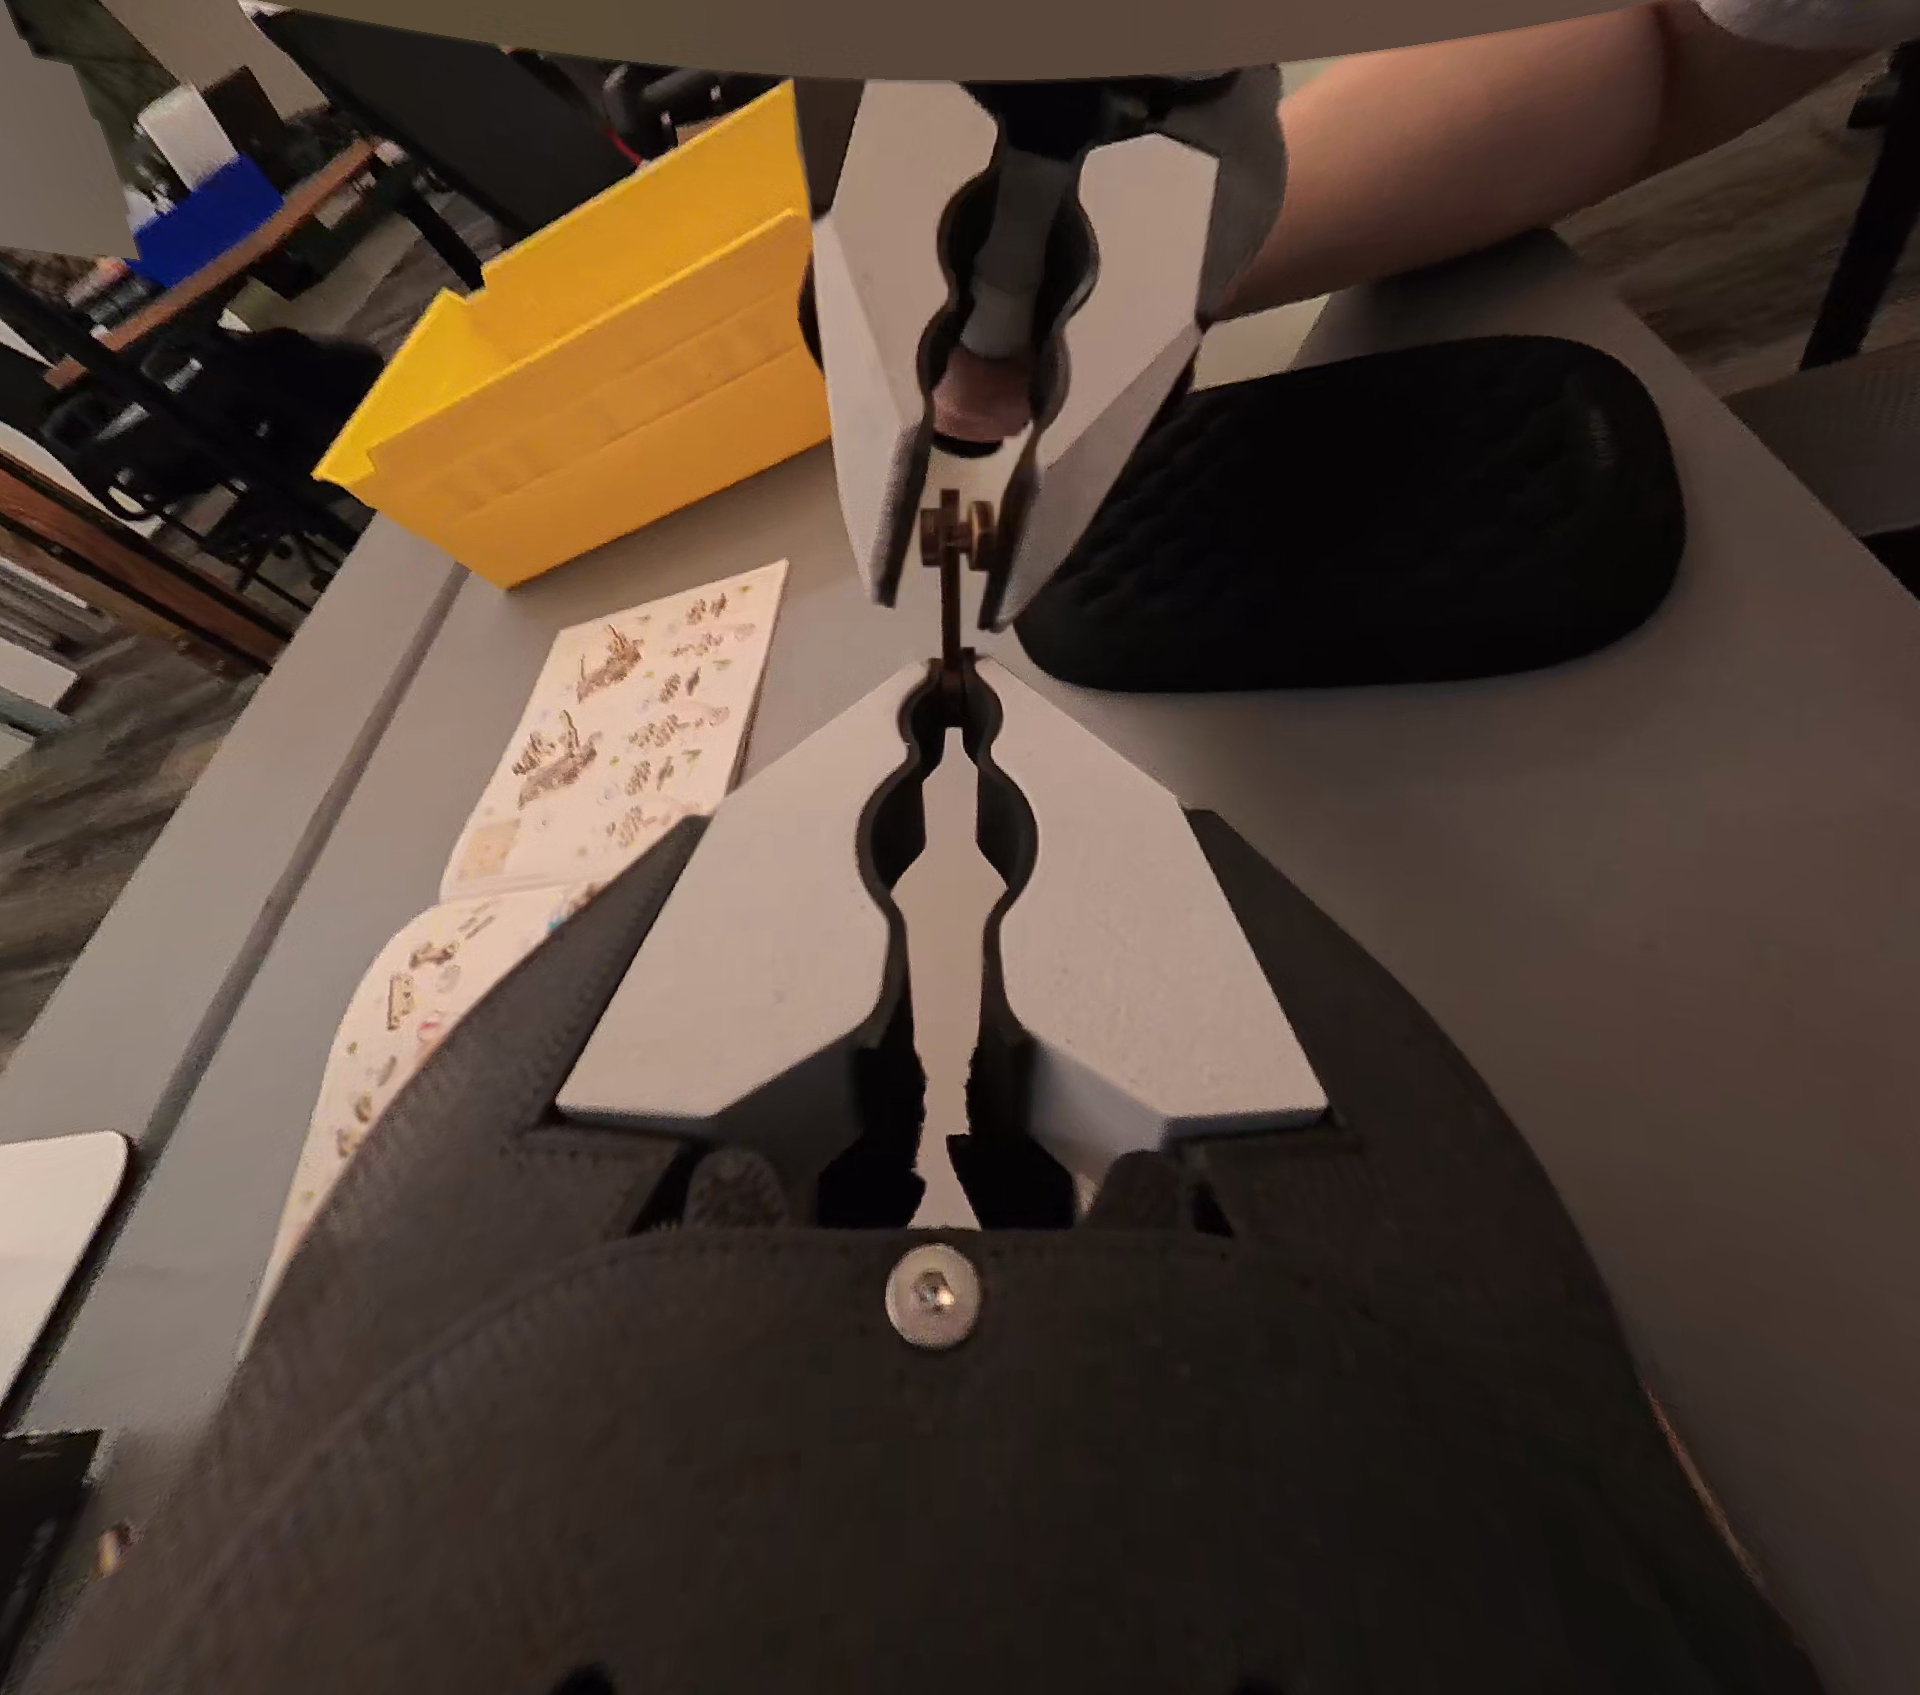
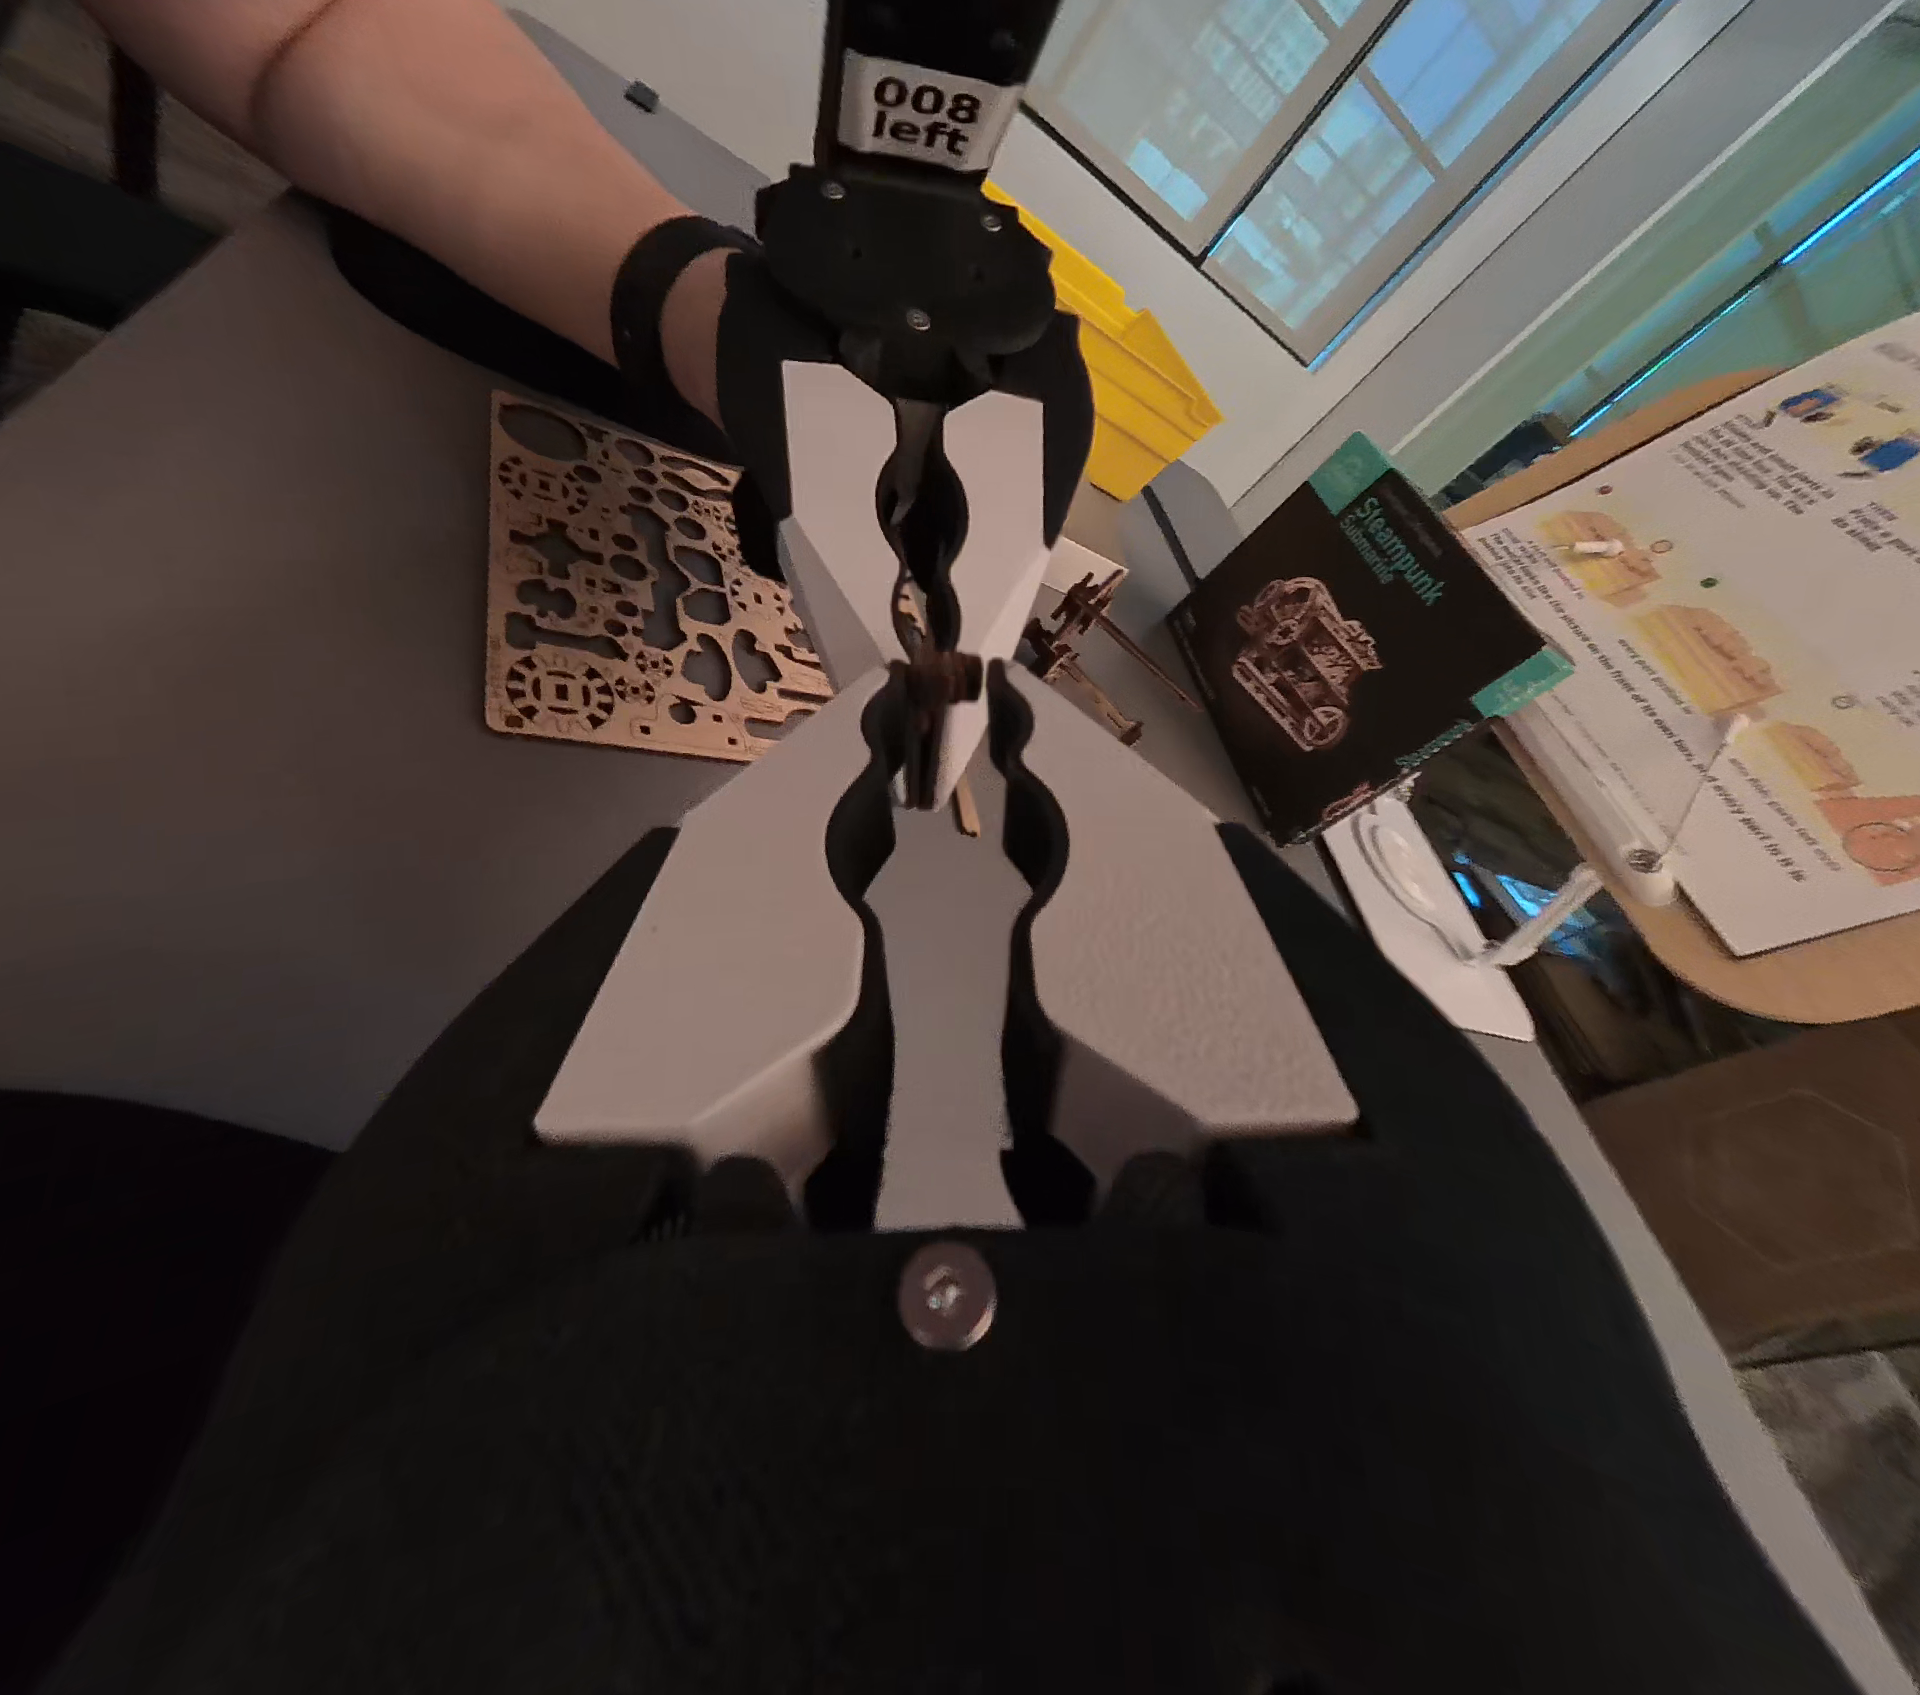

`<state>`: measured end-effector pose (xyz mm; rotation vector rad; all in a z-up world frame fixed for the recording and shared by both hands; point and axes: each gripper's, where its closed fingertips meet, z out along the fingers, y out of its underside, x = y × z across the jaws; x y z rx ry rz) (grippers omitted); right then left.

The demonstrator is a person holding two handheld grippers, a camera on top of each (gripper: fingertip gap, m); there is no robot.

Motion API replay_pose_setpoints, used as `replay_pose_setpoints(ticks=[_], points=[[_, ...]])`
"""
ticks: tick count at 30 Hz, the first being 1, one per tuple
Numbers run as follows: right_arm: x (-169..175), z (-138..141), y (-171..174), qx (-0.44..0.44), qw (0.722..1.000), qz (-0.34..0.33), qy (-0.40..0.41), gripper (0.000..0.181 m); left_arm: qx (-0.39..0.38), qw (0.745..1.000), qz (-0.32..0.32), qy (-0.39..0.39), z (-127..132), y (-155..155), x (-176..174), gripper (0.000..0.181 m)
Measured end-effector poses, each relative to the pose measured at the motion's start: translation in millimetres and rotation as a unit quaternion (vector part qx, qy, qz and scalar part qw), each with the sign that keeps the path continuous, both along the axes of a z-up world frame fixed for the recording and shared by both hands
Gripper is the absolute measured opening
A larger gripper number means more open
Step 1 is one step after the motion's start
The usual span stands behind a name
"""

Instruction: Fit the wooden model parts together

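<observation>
I have both grippers tip to tip above the counter (image 1: 1351,866). My left gripper (image 1: 951,677) has its jaws pressed onto the lower end of a thin wooden strut (image 1: 948,606). My right gripper (image 2: 940,677) pinches a small wooden gear cluster (image 2: 940,681) that sits at the strut's far end, so both parts of the piece are held in the air between the two tips.

By my reading, the job is partly done. The laser-cut parts sheet (image 2: 634,585), to the left of my right jaws, already has many empty cut-outs. A small wooden sub-assembly (image 2: 1086,643) rests on the counter just right of the tips. Whether the gear is fully seated on the strut I cannot tell; the joint is too small. The main model is not built yet, as far as I can see, so most of the joining is left.

The instruction booklet (image 1: 644,720) lies open to the left of my left jaws, with a yellow bin (image 1: 592,409) beyond it and a black pad (image 1: 1371,502) to the right. There is printing on the kit box (image 2: 1351,637), on a white sticker on the left gripper's body, and on a sheet (image 2: 1714,637) at far right; I leave it unread.
</observation>
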<state>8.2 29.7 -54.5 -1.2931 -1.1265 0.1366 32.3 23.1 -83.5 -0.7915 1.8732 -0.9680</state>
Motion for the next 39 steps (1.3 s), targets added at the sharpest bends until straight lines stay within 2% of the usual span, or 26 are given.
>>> replay_pose_setpoints(ticks=[7, 12, 18, 20, 21, 30, 34, 39], points=[[-1, -11, 3, -0.043, 0.999, -0.006, -0.008, 0.009, -0.008, 0.999, 0.000, 0.033, -11, 1, 1, 0.000], [1, -25, 5, -0.063, 0.997, -0.027, -0.048, 0.007, -0.037, 0.996, -0.001, 0.079, -24, 2, 0, 0.000], [2, -26, 12, -0.109, 0.994, -0.032, -0.003, 0.010, -0.064, 0.992, 0.005, 0.105, -26, 6, -1, 0.000], [-2, -26, 11, -0.106, 0.994, -0.028, -0.005, 0.015, -0.063, 0.992, 0.002, 0.113, -29, 4, -1, 0.000], [-3, -28, 11, -0.109, 0.994, -0.027, -0.010, 0.011, -0.059, 0.991, 0.001, 0.116, -31, 3, -1, 0.000], [-2, -37, 10, -0.104, 0.993, -0.035, -0.044, 0.009, -0.037, 0.992, 0.008, 0.123, -40, 5, -1, 0.001], [0, -30, 13, -0.096, 0.994, -0.045, -0.025, 0.008, -0.077, 0.990, 0.011, 0.122, -33, 7, 0, 0.001], [-2, -32, 15, -0.089, 0.995, -0.048, -0.024, 0.009, -0.079, 0.989, 0.013, 0.125, -34, 9, 0, 0.001]])
